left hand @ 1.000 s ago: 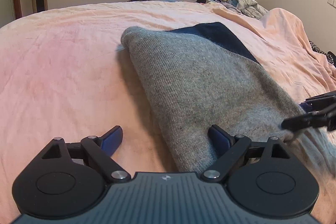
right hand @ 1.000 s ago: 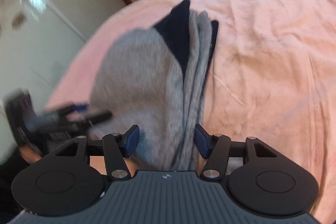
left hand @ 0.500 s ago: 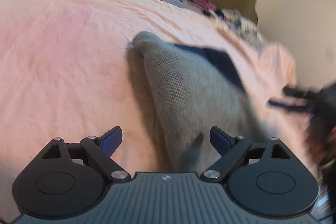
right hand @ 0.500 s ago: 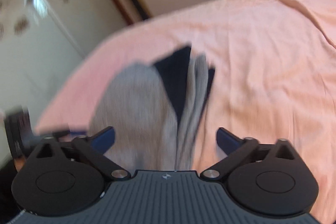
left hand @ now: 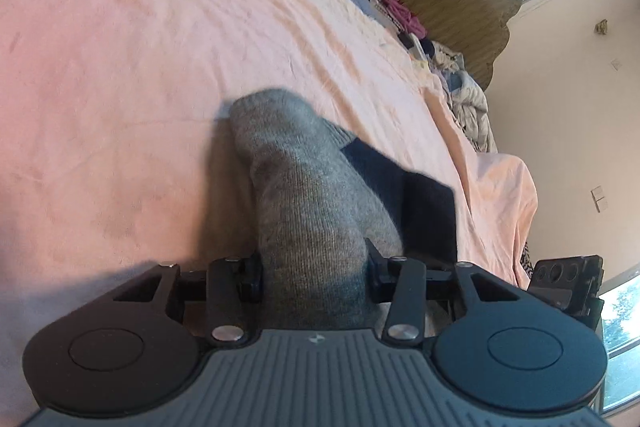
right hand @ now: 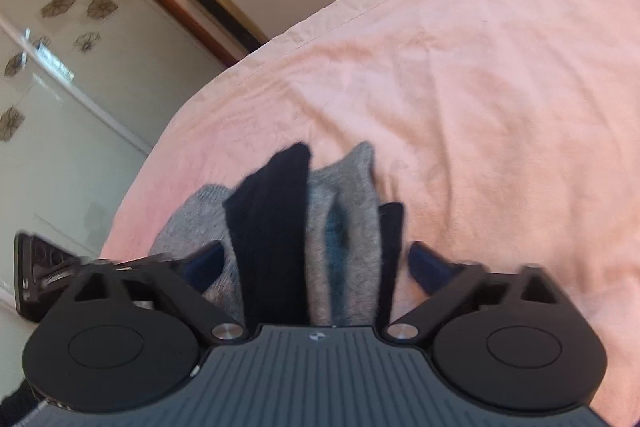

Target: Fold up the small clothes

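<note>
two grippers, one sock (left hand: 316, 211) (grey, navy)

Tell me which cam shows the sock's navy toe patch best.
Right wrist: the navy patch on the grey sock stands sharp and central. Left wrist shows only a shadowed strip of it behind the grey knit.

Grey knit sock (left hand: 316, 211) — fuzzy, matt, pink bedsheet (left hand: 120, 75) — soft cloth

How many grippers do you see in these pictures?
2. The left gripper has just been closing and clamps the grey socks; the right gripper, also just closing, straddles the same socks. None seems hidden.
</note>
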Motion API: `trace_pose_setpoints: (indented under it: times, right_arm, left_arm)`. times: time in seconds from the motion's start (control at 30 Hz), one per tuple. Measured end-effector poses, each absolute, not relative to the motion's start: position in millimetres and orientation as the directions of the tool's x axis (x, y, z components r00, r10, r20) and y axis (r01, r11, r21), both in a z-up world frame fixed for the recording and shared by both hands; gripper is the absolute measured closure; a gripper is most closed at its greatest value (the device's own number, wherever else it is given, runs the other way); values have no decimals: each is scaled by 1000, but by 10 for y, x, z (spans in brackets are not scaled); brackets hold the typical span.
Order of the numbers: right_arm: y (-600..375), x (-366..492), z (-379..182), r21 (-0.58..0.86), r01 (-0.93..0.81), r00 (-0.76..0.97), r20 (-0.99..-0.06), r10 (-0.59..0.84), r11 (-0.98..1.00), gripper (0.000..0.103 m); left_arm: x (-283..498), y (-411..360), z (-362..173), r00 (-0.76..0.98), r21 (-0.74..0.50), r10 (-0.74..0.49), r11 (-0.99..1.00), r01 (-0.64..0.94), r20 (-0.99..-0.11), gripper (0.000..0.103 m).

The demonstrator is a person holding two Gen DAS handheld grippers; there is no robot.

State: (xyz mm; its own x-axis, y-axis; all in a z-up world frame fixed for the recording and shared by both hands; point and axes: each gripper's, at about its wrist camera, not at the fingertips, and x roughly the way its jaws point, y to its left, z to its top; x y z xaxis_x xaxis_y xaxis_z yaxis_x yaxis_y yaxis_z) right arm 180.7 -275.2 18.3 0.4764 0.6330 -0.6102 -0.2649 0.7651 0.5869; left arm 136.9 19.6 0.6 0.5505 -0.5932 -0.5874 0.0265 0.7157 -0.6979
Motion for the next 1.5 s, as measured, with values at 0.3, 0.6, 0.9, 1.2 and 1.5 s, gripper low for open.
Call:
trace_pose_setpoints:
  times: [0.3,0.6,0.9,1.2,1.5]
  right_arm:
    - [-2385,1695,593,630,-364,472,-509,719,685,73]
    - [-1779,2244,306,727,-223,466,-506,726,650,41]
    - [-2010,1354,189,749,-259,386,-499,776,610,30]
    - [-1993,1006,78,716,-290,389,-518,762,635,79]
    - [-2114,537,221,725,-340,352,-493,796,599,87]
  left_arm:
    - [1208,560,475,636,-610,-523,786,102,-568,70]
    - [1462,1335,348,611,-536,-397,843,-53,-685,52]
    - [352,1244,-26,628,-704,-559,710,25,-542,35]
    - [368,1055,-5,591,-623,-520,782,37,-617,86]
    - [-149,1031,121,606,-492,-433,867,78,-667,84]
